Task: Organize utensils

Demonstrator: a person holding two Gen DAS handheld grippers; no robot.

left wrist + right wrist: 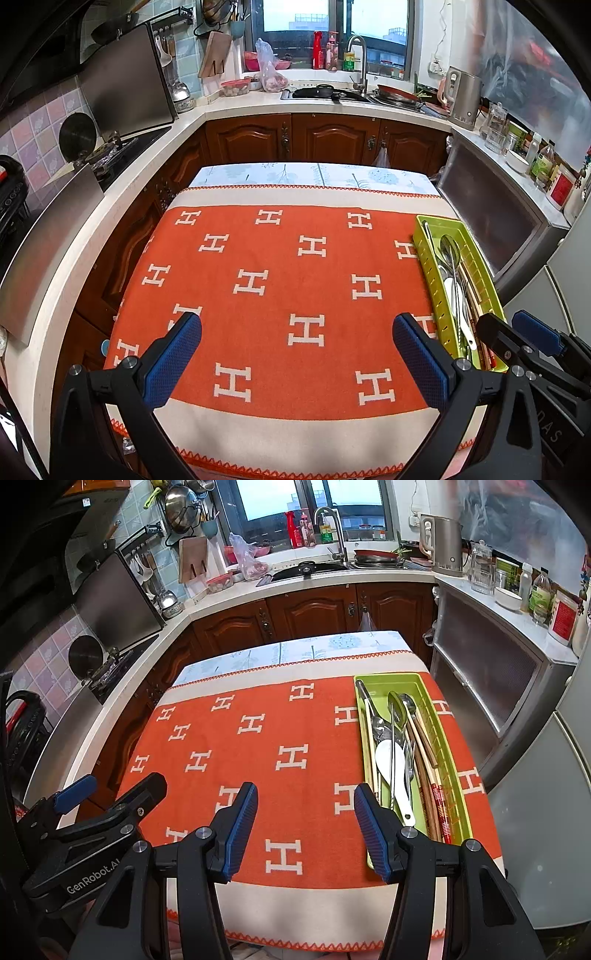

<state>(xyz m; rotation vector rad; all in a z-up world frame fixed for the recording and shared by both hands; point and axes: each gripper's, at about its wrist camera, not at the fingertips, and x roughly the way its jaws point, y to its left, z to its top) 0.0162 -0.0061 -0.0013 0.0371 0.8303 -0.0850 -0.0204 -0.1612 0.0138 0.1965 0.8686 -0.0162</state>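
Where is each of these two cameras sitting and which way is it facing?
Left wrist: on the left gripper, looking forward over the orange cloth; its open blue pads show, right gripper at right edge.
Right wrist: on the right gripper, facing the same way, green tray ahead-right; open pads show, left gripper at left.
Shared: cloth, tray of utensils, sink counter.

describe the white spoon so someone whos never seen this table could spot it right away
On the orange blanket with white H marks that covers the table, a long lime-green tray sits along the right edge. Inside it, among metal spoons, a fork and wooden chopsticks, lies the white spoon. It is the only white, plastic-looking piece, with a broad bowl.
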